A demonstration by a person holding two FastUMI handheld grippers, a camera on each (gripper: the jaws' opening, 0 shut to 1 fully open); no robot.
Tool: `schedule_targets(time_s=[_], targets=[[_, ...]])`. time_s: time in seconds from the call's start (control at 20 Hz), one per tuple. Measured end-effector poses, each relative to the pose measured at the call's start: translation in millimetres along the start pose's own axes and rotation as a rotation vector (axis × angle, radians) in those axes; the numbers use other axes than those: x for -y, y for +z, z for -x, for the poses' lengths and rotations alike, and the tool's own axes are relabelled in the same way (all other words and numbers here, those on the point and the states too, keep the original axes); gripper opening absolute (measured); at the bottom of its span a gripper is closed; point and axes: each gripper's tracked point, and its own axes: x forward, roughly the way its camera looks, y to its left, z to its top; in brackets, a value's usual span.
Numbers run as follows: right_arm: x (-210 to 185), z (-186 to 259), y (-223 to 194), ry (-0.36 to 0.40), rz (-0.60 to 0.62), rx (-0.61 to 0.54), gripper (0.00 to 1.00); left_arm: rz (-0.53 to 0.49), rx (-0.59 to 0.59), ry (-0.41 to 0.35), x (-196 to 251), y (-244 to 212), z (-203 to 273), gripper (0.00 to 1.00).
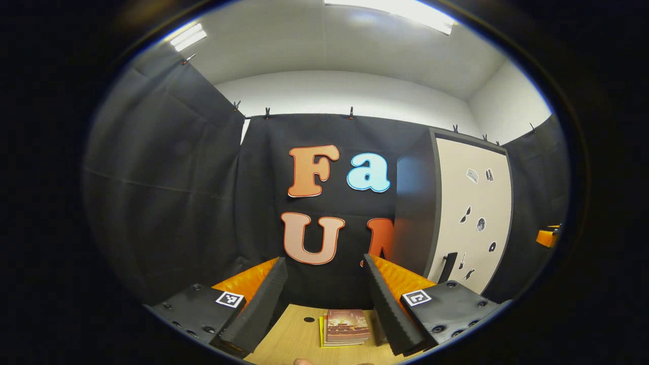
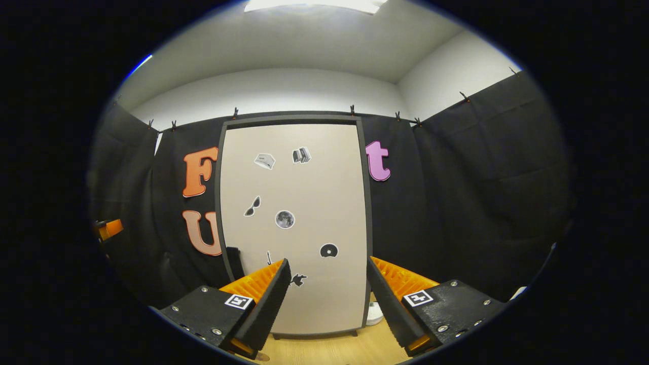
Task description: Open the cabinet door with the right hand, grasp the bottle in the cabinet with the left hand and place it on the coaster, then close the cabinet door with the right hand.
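Observation:
The cabinet (image 2: pixel 294 223) stands straight ahead in the right gripper view, its beige door shut inside a dark frame, with several small stickers on it. A dark handle (image 2: pixel 234 258) sits on the door's left edge. My right gripper (image 2: pixel 328 262) is open and empty, some way in front of the door. In the left gripper view the same cabinet (image 1: pixel 474 218) is off to the right, its handle (image 1: pixel 448 266) low down. My left gripper (image 1: pixel 324 261) is open and empty above the wooden table (image 1: pixel 289 337). The shut door hides the cabinet's inside.
A stack of thin books (image 1: pixel 347 327) lies on the table between the left fingers, beside a small dark hole (image 1: pixel 309 319). A white object (image 2: pixel 375 312) sits at the cabinet's right foot. Black cloth walls surround the booth.

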Motion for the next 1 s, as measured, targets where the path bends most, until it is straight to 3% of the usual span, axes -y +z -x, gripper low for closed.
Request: schedule_targets(time_s=[0.45,0.6,0.8,1.0], targets=[[-28,-21,-22,0.066,0.005,-0.022,0.92,-0.012,-0.013,0.038,-6,-4,2,0.98],[-49,-32,-29,0.107,0.027,-0.016,0.92,-0.023,-0.009,0.071,-12,-6,1,0.96],[-83,-48,-45,0.172,0.029,-0.035,0.92,-0.029,-0.004,0.107,-19,-10,2,1.0],[-120,-66,-64,0.215,0.0,-0.077,0.92,-0.039,-0.009,0.113,-22,-16,2,0.96]])
